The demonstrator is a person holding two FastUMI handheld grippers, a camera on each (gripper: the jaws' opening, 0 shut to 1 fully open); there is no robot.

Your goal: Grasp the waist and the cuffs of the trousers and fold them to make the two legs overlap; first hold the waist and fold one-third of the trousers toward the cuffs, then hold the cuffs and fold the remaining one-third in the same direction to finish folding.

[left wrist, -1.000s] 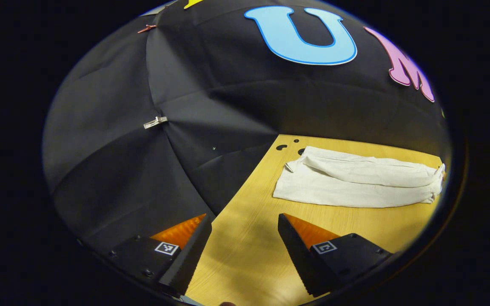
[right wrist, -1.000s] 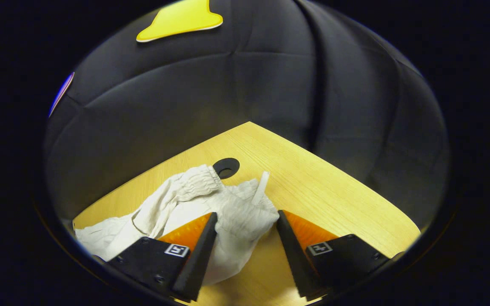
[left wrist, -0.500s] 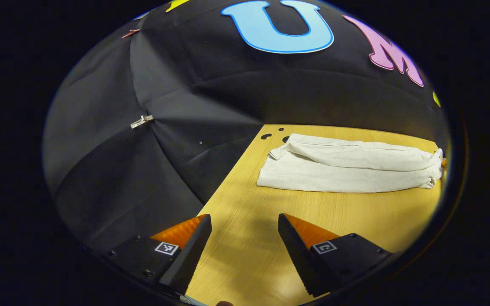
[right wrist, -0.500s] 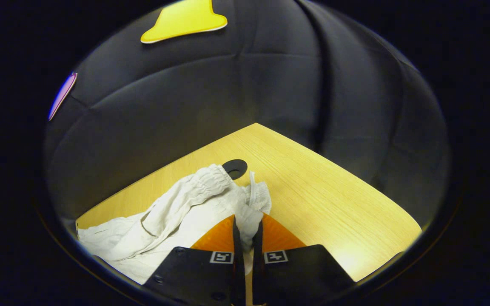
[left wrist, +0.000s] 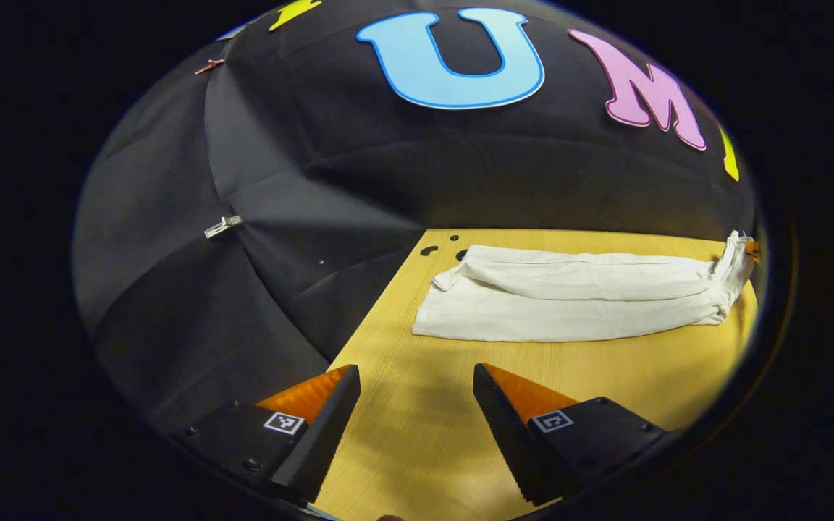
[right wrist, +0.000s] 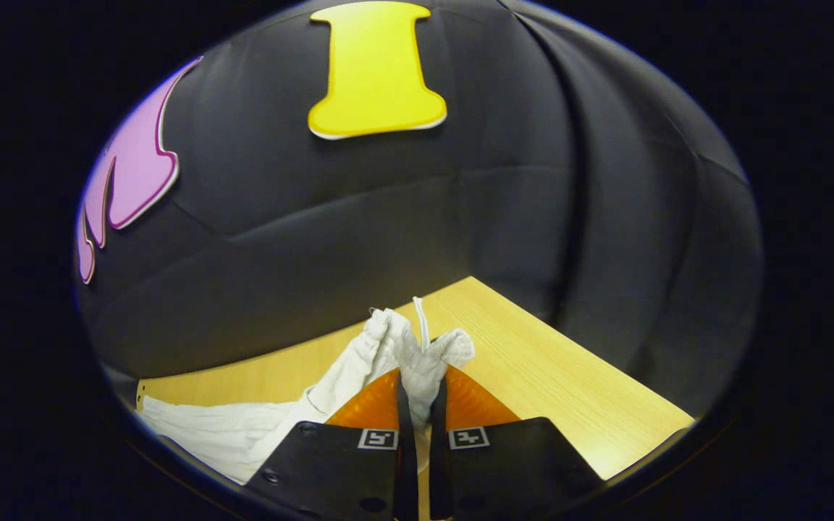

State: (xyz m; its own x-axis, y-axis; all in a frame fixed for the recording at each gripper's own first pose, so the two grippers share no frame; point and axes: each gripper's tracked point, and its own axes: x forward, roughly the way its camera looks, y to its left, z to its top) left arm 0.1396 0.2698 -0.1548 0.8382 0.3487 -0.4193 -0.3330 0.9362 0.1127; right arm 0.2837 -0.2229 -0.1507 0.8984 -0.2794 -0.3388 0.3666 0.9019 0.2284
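While right claw (right wrist: 417, 405) pinches one trousers (left wrist: 569, 293) waist, left claw (left wrist: 417, 412) spread

The left gripper view looks from low over the table (left wrist: 417, 449) near its left edge, facing across it toward the booth wall, with the trousers (left wrist: 569, 300) lying well ahead. The right gripper view sits close at the trousers' (right wrist: 417, 362) waist end, facing a table (right wrist: 569, 405) corner. Both views share the trousers and the table.
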